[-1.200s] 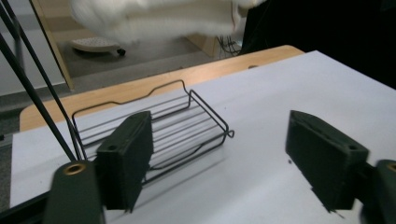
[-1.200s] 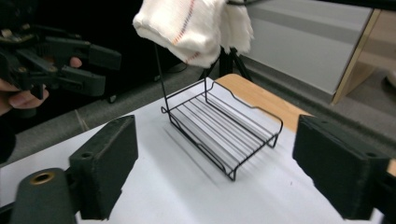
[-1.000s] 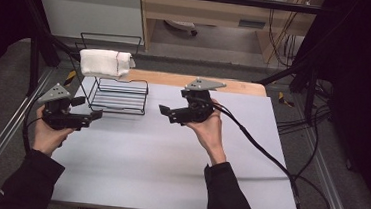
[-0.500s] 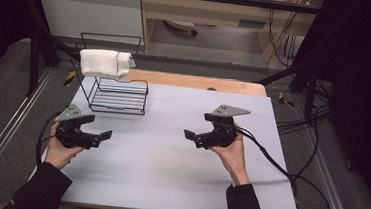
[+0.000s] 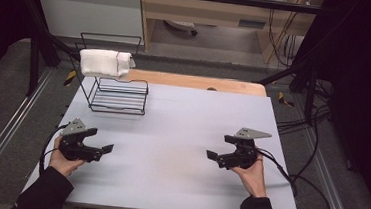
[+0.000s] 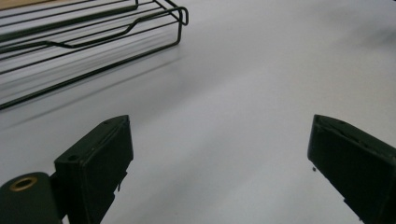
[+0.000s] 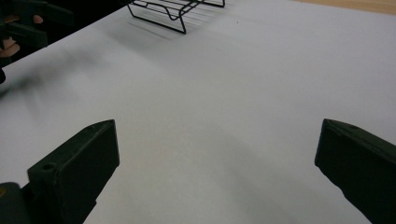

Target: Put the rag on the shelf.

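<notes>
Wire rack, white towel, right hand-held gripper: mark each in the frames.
wire rack [image 5: 119, 98]: high view, on its slatted base.
white towel [image 5: 104, 62]: high view, middle of the folded cloth on the rack's top rail.
right hand-held gripper [image 5: 212, 156]: high view, between its open jaw tips.

the table [image 5: 180, 149] is evenly lit from above, while the surroundings are left dim. soft shadows are cast beneath the wire rack [image 5: 119, 97]. in both gripper views the near fingers [image 6: 95, 163] are blurred and underexposed.
</notes>
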Available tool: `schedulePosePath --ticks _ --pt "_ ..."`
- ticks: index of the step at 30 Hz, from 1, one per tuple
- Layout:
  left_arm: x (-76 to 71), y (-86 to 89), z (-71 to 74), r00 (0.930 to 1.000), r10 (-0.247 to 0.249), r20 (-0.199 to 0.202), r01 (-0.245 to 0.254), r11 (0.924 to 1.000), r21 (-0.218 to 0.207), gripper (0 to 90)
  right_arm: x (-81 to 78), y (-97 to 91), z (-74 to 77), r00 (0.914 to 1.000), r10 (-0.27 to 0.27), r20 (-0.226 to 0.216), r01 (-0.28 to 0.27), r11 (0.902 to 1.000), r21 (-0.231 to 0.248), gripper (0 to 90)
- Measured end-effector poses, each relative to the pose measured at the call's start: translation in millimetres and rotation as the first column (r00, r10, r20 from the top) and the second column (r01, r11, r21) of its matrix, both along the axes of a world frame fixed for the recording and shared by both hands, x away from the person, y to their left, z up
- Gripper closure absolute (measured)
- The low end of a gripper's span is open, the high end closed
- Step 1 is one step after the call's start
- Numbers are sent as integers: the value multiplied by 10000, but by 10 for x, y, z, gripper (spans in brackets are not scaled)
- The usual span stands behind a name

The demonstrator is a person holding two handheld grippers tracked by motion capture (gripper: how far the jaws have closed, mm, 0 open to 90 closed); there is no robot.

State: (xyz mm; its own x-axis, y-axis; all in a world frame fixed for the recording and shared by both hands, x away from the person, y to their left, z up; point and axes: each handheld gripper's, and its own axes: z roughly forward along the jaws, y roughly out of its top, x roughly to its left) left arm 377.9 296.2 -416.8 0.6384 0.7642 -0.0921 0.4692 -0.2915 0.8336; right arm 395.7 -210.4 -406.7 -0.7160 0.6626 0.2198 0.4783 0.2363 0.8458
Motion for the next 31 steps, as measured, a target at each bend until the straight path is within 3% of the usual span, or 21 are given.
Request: schedulePosePath --ticks 8,17,31 --pt "-30 4 -83 9997 -145 -178 147 9998 95 71 -115 -291 -221 9993 -195 -306 187 9995 -261 3" --pt "-79 -13 -146 9991 -345 -228 351 9990 262 73 -227 -558 -368 9954 -779 -550 771 9969 -164 4" --pt "-85 12 -177 9992 -255 -309 260 9995 160 73 -271 -618 -405 9937 -902 -664 892 9959 -180 4"
